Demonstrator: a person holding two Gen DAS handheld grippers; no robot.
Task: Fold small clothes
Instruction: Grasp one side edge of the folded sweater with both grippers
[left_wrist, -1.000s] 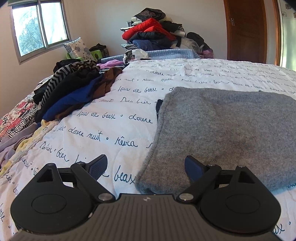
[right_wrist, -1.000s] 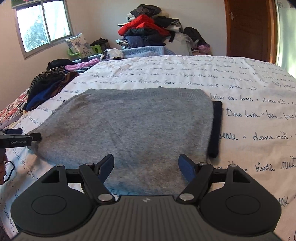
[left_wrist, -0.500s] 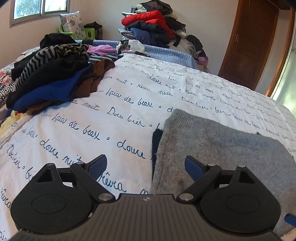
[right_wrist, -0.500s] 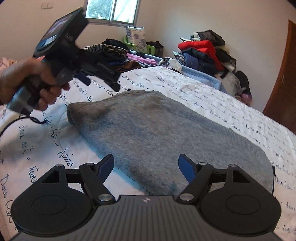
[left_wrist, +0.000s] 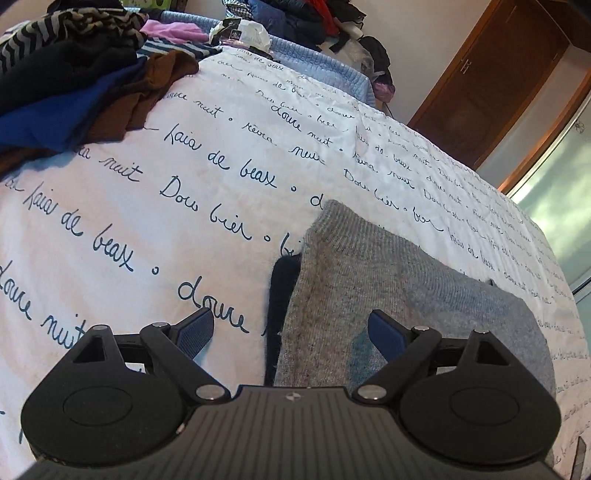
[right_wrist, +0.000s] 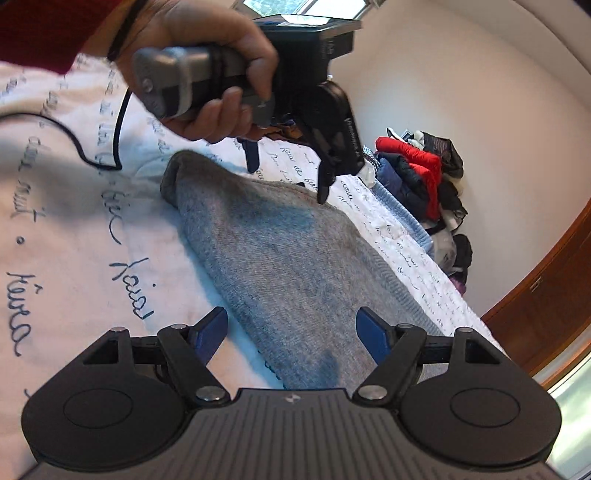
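Bed (left_wrist: 155, 229) with a white script-print cover carries everything; a grey knit garment (left_wrist: 388, 295) lies flat on it, already folded into a rough rectangle, with a dark garment edge (left_wrist: 275, 306) peeking out from beneath its left side. Judgement: fold is partway, looks like at least one more fold left, then it goes to a stack; nothing is being lifted right now. Pile of dark, striped and brown clothes (left_wrist: 74, 74) sits at the far left of the bed, whether sorted or still waiting I cannot tell; another heap with a red jacket (right_wrist: 417, 162) is against the far wall. Left gripper (left_wrist: 291, 334) hangs over the garment's left edge, fingers wide apart, empty, one finger above the cover and the other above the knit; contact cannot be told. Right gripper (right_wrist: 291, 334) sits over the other end of the knit, fingers also spread, clamped on nothing. The person's hand (right_wrist: 207, 70) on the left gripper shows in the right wrist view.
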